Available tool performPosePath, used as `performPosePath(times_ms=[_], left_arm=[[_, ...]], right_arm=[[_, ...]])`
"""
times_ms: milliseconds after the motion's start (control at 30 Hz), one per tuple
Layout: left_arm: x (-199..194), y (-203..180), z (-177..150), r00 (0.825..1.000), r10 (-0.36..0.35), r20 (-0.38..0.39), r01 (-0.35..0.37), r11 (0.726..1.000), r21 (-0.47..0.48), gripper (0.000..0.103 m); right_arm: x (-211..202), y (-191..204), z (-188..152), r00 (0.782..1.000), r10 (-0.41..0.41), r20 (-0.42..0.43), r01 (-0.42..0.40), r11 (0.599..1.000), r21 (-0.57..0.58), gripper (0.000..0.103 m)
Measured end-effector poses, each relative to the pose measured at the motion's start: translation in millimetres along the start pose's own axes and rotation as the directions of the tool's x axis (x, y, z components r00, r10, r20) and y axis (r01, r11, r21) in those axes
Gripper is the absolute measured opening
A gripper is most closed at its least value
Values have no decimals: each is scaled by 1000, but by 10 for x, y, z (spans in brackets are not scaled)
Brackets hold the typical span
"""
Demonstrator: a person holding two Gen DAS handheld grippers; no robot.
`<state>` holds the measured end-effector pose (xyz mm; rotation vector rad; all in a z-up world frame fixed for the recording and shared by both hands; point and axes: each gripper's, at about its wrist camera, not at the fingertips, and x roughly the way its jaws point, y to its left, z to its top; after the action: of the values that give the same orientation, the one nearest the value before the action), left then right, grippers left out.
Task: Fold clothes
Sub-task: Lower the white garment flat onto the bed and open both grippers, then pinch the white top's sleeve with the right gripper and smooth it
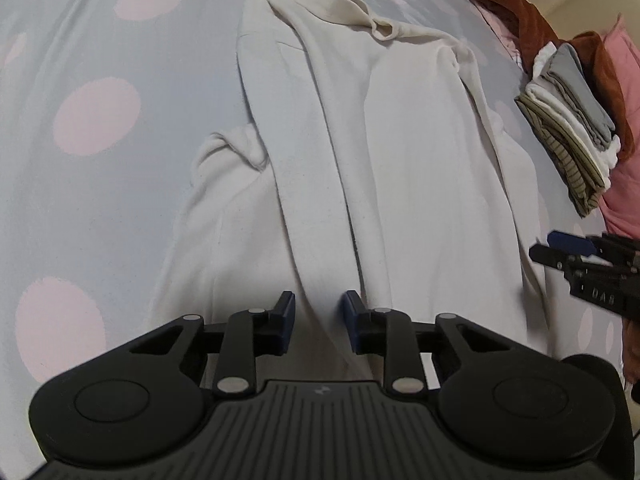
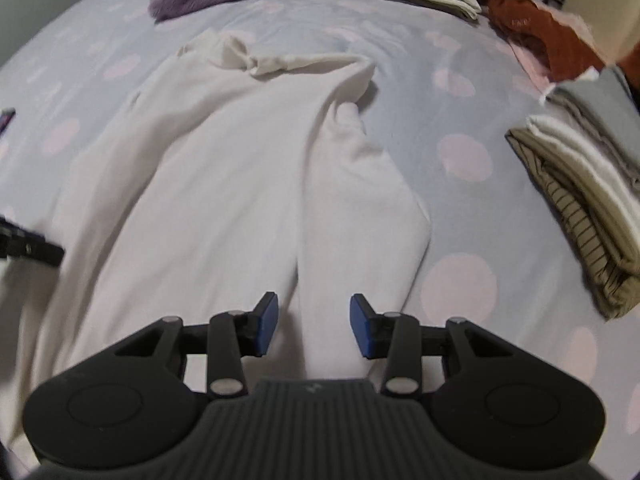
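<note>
A white garment (image 1: 360, 152) is lying spread on the spotted bedsheet (image 1: 80, 80). The left gripper (image 1: 319, 320) and right gripper (image 2: 313, 326) are hovering over its near end, jaws apart and holding nothing.

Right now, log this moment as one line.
task: fold clothes | left gripper: open, empty | right gripper: open, empty | white garment: spread on dotted bedsheet, unfolded | folded stack: right of it
</note>
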<state>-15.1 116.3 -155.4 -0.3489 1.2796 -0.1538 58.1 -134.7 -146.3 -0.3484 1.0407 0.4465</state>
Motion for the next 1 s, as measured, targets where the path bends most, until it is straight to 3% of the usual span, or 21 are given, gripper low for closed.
performPosePath(times_ms=[167, 200, 267, 433, 600, 700, 800, 900, 1000], left_arm=[[24, -32, -16, 1000, 15, -2, -15, 1000, -11, 20], [6, -36, -15, 1000, 7, 1, -7, 1000, -11, 11], [-69, 10, 4, 1000, 1, 16, -1, 1000, -19, 0], [-364, 279, 101, 997, 19, 80, -14, 998, -64, 0], [-690, 601, 217, 988, 53, 145, -36, 992, -119, 0], [-959, 941, 347, 976, 114, 186, -81, 981, -176, 0], [-1132, 1186, 461, 958, 209, 196, -170, 965, -198, 0], [-1267, 1379, 546, 923, 316, 221, -259, 932, -251, 0], [-1369, 1567, 606, 895, 371, 246, -285, 902, -323, 0]], right_arm=[[-13, 14, -88, 1000, -5, -10, 5, 1000, 8, 43], [-17, 24, -108, 1000, -8, -12, 8, 1000, 5, 42], [-20, 19, -146, 1000, -11, -19, 11, 1000, 6, 35], [-3, -62, -193, 999, 2, -37, -1, 1000, 28, 2], [-40, -129, -205, 1000, -10, -23, 11, 999, 38, 1], [-57, -151, -194, 1000, -12, -18, 13, 999, 38, 1], [-71, -163, -185, 1000, -11, -15, 12, 999, 37, 1], [-76, -156, -185, 1000, -11, -18, 12, 999, 32, 1], [-70, -144, -184, 1000, -14, -24, 15, 1000, 25, 1]])
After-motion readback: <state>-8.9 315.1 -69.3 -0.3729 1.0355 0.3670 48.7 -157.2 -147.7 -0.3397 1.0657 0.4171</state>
